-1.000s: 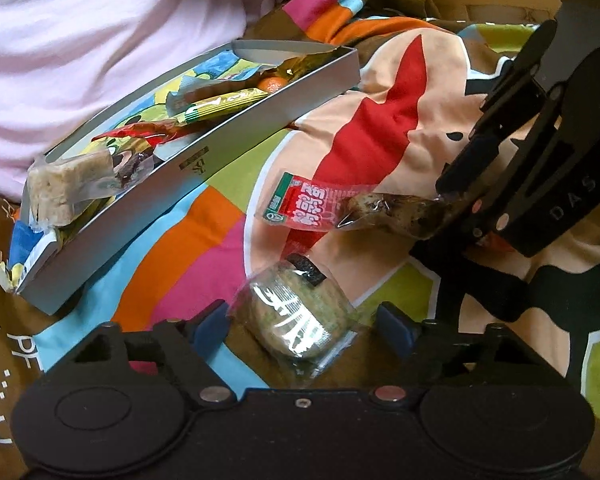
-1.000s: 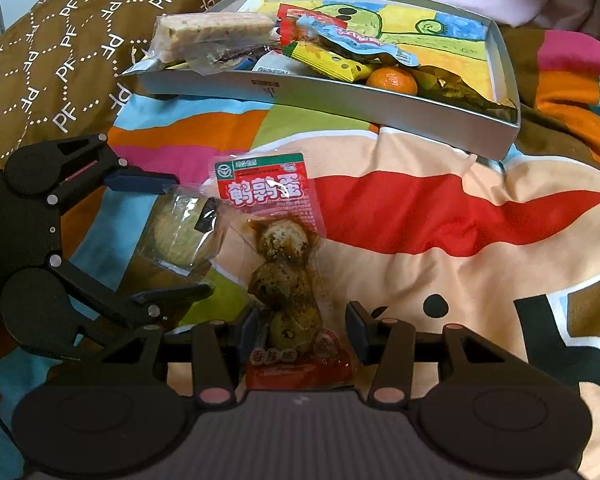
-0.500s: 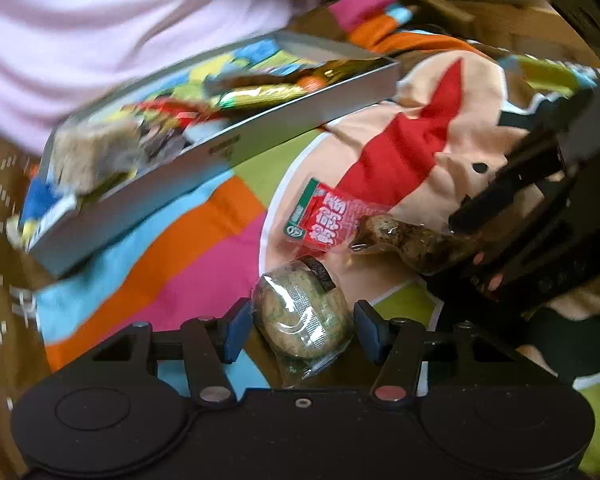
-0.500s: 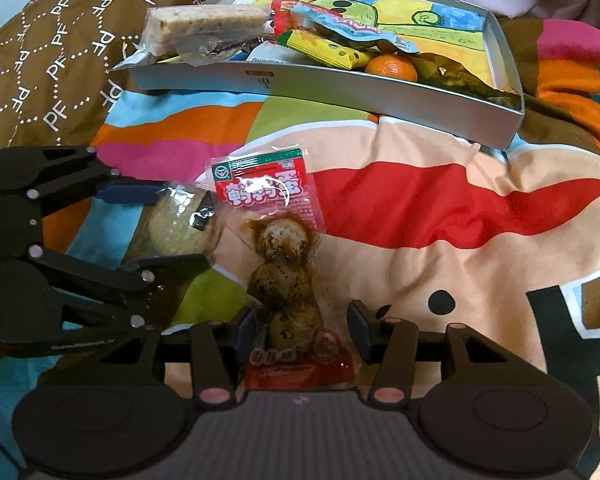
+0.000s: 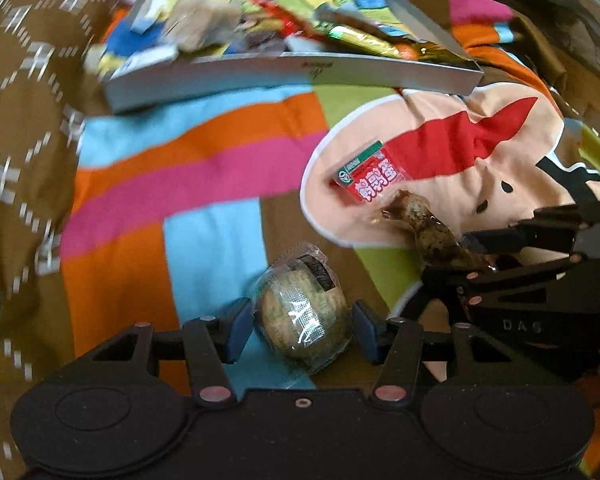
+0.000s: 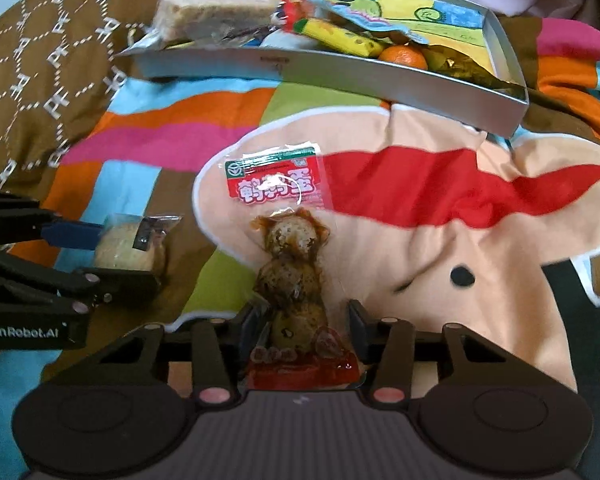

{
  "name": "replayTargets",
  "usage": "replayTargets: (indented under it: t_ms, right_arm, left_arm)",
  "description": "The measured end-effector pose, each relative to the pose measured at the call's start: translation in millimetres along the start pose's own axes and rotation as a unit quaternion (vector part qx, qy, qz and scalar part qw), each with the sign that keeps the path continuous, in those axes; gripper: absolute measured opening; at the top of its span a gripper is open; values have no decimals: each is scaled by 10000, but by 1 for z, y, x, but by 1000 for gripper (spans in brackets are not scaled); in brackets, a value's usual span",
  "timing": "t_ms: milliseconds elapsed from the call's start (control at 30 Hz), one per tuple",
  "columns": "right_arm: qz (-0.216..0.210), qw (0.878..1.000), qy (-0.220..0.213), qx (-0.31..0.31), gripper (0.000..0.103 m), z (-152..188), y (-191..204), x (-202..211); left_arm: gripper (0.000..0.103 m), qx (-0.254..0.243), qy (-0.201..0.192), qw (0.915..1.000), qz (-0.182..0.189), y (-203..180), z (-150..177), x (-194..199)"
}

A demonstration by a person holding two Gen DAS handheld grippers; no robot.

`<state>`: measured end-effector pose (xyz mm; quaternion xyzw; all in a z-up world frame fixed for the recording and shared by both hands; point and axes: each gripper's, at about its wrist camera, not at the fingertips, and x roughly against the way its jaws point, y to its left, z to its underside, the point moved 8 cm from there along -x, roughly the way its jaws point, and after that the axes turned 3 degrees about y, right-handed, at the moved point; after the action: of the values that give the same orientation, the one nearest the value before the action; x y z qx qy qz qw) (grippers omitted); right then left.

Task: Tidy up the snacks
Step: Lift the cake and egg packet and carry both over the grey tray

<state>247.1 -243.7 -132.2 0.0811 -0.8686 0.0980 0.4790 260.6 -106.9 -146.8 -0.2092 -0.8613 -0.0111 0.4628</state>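
Your left gripper [image 5: 303,326] sits at the bottom centre of its view with the wrapped round cake [image 5: 303,322] between its blue pads; the pads touch the wrapper on both sides, so count it as gripped. Judge it light and crumbly under a slick film: squeeze across the widest part of the cake itself, not the loose crimped end, and only firmly enough to stop it sliding.

Your right gripper [image 6: 304,326] is at the bottom centre of the right wrist view, its jaws closing around the lower end of the egg packet [image 6: 290,264]. The pads do not look pressed against it yet. That packet lies lengthwise up the middle of the frame on the bedspread [image 6: 440,264], red label end farthest from you. It is probably limp and slippery, with firm eggs inside; take the lowest egg rather than the flat seal.

The tray [image 6: 340,74] of snacks lies across the top of the frame.
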Motion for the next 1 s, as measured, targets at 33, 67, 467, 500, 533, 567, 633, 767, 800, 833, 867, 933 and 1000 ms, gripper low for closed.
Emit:
replayTargets:
  t_ms: [33, 67, 467, 500, 533, 567, 633, 767, 800, 833, 867, 933, 1000]
  right_arm:
    - [-13, 10000, 13, 42, 49, 3, 3, 2]
    - [-16, 9999, 17, 106, 49, 5, 6, 4]
    - [1214, 9810, -220, 1499, 48, 28, 48, 28]
    - [1284, 9792, -252, 1554, 48, 31, 48, 30]
    - [1344, 9776, -274, 1598, 48, 31, 48, 31]
    - [1409, 9757, -308, 1650, 48, 33, 48, 34]
    - [1559, 9706, -389, 1793, 48, 35, 50, 36]
    - [1846, 9581, -617, 2101, 48, 36, 58, 41]
    - [1929, 9542, -695, 2178, 48, 36, 60, 43]
    - [2003, 9505, -766, 2250, 48, 35, 61, 44]
    - [2082, 9463, -844, 2326, 48, 34, 63, 45]
    - [2243, 9369, -1027, 2477, 48, 31, 66, 47]
    - [2405, 9283, -1216, 2562, 48, 28, 67, 52]
  left_arm:
    - [55, 67, 23, 10000, 17, 1, 5, 3]
    - [55, 105, 34, 9999, 14, 0, 8, 6]
    - [55, -89, -103, 9994, -303, -16, 42, 42]
    - [55, -51, -119, 9995, -303, -16, 44, 44]
    - [55, -5, -134, 9995, -296, -16, 46, 46]
    - [55, 30, -146, 9995, -287, -16, 46, 47]
    - [55, 90, -182, 9994, -282, -16, 49, 50]
    - [54, 169, -337, 9990, -255, -18, 49, 56]
    - [54, 161, -366, 9988, -268, -18, 49, 57]
    - [54, 150, -404, 9987, -289, -19, 49, 57]
    - [54, 140, -450, 9984, -302, -20, 49, 58]
    - [54, 153, -557, 9979, -305, -20, 47, 61]
    - [54, 174, -694, 9969, -319, -20, 44, 64]
